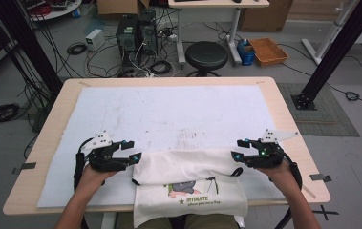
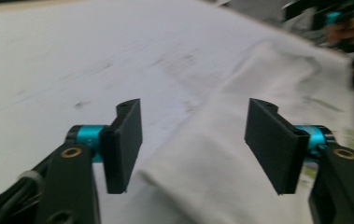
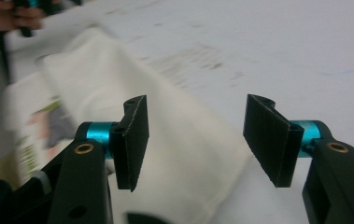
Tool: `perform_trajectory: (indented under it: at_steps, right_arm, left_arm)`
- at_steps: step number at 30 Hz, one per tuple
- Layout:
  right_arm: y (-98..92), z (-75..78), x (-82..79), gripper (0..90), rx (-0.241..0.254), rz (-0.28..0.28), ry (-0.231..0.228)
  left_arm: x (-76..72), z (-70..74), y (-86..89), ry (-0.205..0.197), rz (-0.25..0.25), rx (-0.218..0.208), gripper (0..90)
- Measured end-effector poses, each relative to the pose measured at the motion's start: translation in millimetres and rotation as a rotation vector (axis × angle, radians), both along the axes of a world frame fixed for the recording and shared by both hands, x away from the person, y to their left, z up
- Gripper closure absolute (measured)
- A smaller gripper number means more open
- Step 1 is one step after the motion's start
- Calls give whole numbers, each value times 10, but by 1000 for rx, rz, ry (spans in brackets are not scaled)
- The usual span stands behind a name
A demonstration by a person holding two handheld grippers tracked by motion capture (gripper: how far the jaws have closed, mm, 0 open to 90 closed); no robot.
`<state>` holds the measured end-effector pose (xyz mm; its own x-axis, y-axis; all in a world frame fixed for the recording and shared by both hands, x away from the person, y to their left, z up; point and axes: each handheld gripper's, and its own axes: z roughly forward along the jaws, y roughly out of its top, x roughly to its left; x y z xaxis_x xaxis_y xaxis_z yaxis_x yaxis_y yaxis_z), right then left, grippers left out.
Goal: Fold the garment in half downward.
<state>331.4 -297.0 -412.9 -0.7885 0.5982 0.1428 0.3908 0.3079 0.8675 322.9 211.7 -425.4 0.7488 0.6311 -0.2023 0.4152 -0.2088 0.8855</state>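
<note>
A white T-shirt with a printed picture lies at the table's near edge, its upper part folded down into a thick band and its lower part hanging over the edge. My left gripper is open at the band's left end, and the cloth runs between its jaws. At the band's right end my right gripper is open as well. In the right gripper view the fold lies between and under the jaws. Neither gripper holds the cloth.
A large white sheet covers the wooden table. Beyond the far edge stand a black stool, computer towers and loose cables on the floor. A black frame post rises at the right.
</note>
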Motion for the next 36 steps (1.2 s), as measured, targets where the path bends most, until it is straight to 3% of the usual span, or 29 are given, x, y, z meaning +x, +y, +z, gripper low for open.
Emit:
perform_trajectory:
  at_steps: [2, 4, 7, 8, 9, 11, 12, 13, 16, 19, 21, 28, 30, 31, 33, 34, 36]
  right_arm:
    - [66, -48, 77, 319, -49, -56, -1]
    - [175, -136, 176, 319, -113, -57, 22]
    - [288, -234, 267, 343, -192, -51, 72]
    - [310, -261, 291, 369, -224, -53, 84]
    - [323, -287, 310, 435, -235, -49, 103]
    - [333, -326, 327, 594, -237, -11, 134]
    - [334, -329, 321, 740, -233, 4, 129]
    - [332, -314, 306, 796, -224, 27, 132]
    - [303, -252, 319, 818, -199, 19, 95]
    - [255, -215, 413, 819, -141, -36, 77]
    - [238, -203, 521, 819, -105, -69, 60]
    - [362, -152, 906, 818, -123, -173, 13]
    - [408, -161, 964, 810, -132, -199, 3]
    - [425, -177, 973, 761, -135, -206, 10]
    - [436, -202, 963, 528, -157, -242, 18]
    - [418, -201, 946, 466, -152, -263, 23]
    - [360, -176, 854, 393, -121, -280, 8]
  left_arm:
    - [123, -105, -55, 58, 22, 62, 348]
    - [179, -184, -110, 114, 15, 94, 348]
    - [201, -250, -158, 156, -44, 123, 350]
    - [201, -253, -157, 160, -62, 134, 393]
    - [188, -253, -163, 160, -91, 143, 499]
    - [169, -240, -169, 147, -120, 149, 746]
    - [164, -230, -174, 137, -117, 144, 802]
    - [172, -226, -170, 125, -114, 138, 817]
    - [264, -190, -101, 98, -90, 61, 827]
    - [408, -121, -26, 60, -46, -22, 828]
    - [539, -65, 7, 41, -24, -42, 828]
    - [897, -41, -32, 17, 84, -20, 825]
    - [919, -66, -51, 27, 128, -22, 764]
    - [923, -79, -53, 55, 145, -30, 635]
    - [892, -95, -22, 98, 149, -28, 479]
    - [847, -99, -5, 91, 151, -16, 461]
    - [741, -115, 43, 106, 147, -33, 450]
